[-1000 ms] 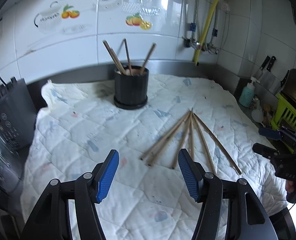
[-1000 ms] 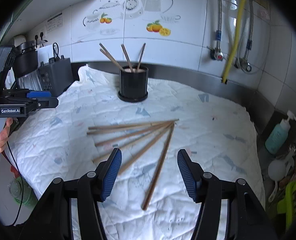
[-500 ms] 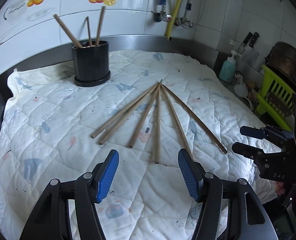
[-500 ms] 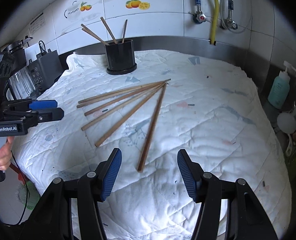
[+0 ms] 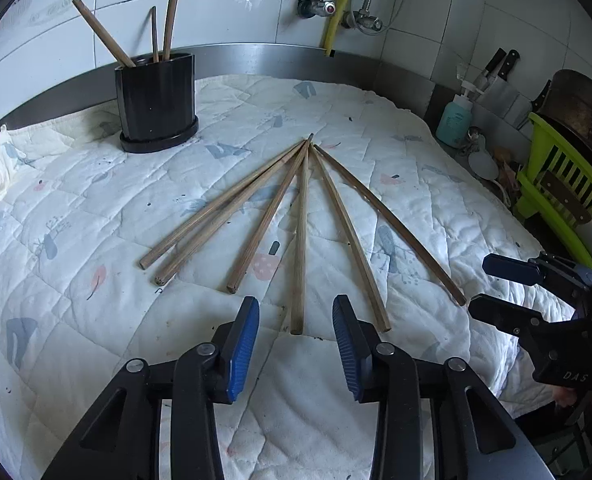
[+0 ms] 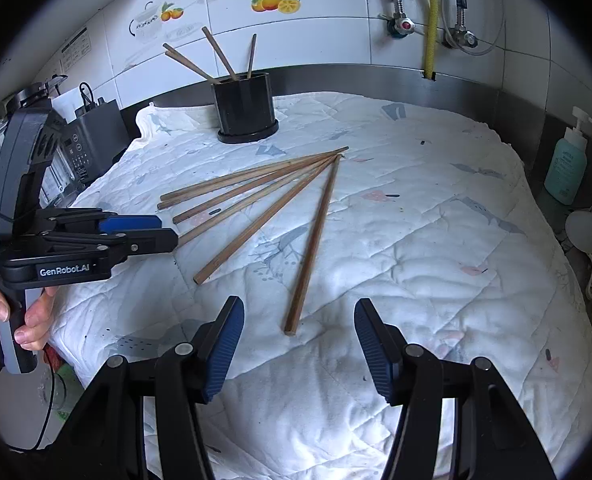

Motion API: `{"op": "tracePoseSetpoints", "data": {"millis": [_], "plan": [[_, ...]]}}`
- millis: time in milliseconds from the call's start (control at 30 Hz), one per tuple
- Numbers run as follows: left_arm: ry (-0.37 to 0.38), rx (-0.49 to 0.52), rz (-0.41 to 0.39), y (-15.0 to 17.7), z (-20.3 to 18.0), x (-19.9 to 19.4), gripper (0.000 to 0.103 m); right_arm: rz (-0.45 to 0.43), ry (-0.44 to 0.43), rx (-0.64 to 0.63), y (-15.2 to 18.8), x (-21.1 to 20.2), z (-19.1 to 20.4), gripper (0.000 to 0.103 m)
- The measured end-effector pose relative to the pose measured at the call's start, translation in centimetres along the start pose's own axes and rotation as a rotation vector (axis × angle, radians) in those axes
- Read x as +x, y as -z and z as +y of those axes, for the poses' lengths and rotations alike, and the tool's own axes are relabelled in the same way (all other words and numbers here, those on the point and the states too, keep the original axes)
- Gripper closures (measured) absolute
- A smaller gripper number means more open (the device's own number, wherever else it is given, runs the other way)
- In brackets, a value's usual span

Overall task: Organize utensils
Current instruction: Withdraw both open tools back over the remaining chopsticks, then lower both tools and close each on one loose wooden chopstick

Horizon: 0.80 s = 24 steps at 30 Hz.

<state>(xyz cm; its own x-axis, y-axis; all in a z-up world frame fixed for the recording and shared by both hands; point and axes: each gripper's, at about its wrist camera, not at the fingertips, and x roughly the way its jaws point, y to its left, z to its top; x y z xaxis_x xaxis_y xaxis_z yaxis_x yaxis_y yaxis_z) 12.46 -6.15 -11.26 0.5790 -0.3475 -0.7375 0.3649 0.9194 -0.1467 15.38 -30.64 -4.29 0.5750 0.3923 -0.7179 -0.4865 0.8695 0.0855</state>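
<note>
Left wrist view: six chopsticks fanned, tips converging toward upper centre; left gripper wide, right gripper parted, both empty.

Brown chopsticks, black holder, white pastel-printed quilt, blue-padded claws.

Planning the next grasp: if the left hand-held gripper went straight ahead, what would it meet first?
Probably the near end of the fourth chopstick from the left, lined up between the open left hand-held gripper's jaws; depth is uncertain.
</note>
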Motion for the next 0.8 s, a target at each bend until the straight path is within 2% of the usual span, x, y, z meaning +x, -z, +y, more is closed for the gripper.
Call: {"op": "tracePoseSetpoints", "data": {"millis": [200,267,667,733,800], "plan": [[0.006,-0.017,0.004,0.1,0.3,0.8,0.064,-0.011,0.001,0.012,-0.2,1.1,0.2,0.053],[0.005,-0.018,0.008,0.1,0.2,1.1,0.064,-0.014,0.008,0.017,-0.2,1.5,0.3,0.06],[-0.006,-0.019,0.002,-0.6,0.1,2.5,0.064,-0.024,0.04,0.01,-0.1,3.2,1.0,0.067],[-0.014,-0.009,-0.004,-0.6,-0.2,2.6,0.066,-0.031,0.057,-0.004,0.0,3.3,1.1,0.071],[-0.03,0.006,-0.009,-0.6,-0.4,2.7,0.073,-0.036,0.079,-0.019,0.1,3.3,1.2,0.079]]}}
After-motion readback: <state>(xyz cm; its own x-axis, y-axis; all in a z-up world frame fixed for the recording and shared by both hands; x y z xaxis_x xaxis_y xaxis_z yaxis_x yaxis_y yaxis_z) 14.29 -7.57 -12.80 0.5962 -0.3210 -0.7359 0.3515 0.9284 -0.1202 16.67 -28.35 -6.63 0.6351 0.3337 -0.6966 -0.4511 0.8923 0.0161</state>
